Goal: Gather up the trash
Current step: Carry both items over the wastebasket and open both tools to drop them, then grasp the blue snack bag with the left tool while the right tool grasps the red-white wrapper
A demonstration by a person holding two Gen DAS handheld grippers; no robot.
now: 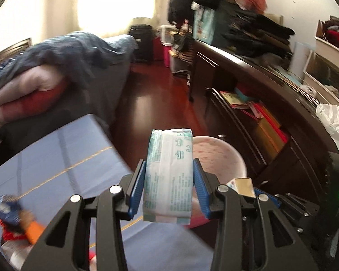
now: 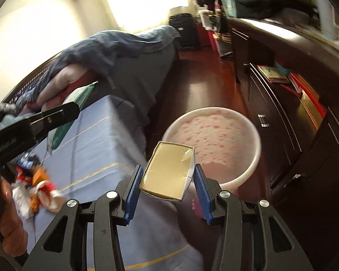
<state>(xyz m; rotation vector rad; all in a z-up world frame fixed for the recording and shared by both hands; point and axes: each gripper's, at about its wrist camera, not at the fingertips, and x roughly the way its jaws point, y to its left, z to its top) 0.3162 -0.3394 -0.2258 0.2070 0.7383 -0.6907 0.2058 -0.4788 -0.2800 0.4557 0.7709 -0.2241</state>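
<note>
My left gripper [image 1: 169, 176] is shut on a white and green tissue packet [image 1: 169, 171], held above the edge of the blue-covered table [image 1: 56, 158]. My right gripper [image 2: 167, 180] is shut on a small flattened carton [image 2: 167, 169] with a beige face; the carton also shows in the left wrist view [image 1: 243, 186]. A white bin with pink speckles [image 2: 214, 135] stands on the floor just beyond both grippers; it also shows in the left wrist view [image 1: 219, 155]. The left gripper appears in the right wrist view [image 2: 45, 117], with the green packet [image 2: 72, 110] in it.
Crumpled colourful wrappers [image 2: 36, 185] lie on the blue table; they also show in the left wrist view [image 1: 13, 221]. A bed with grey bedding [image 1: 67, 63] is to the left. Dark drawers and shelves [image 1: 271, 124] run along the right. Red wooden floor [image 1: 151, 85] lies between them.
</note>
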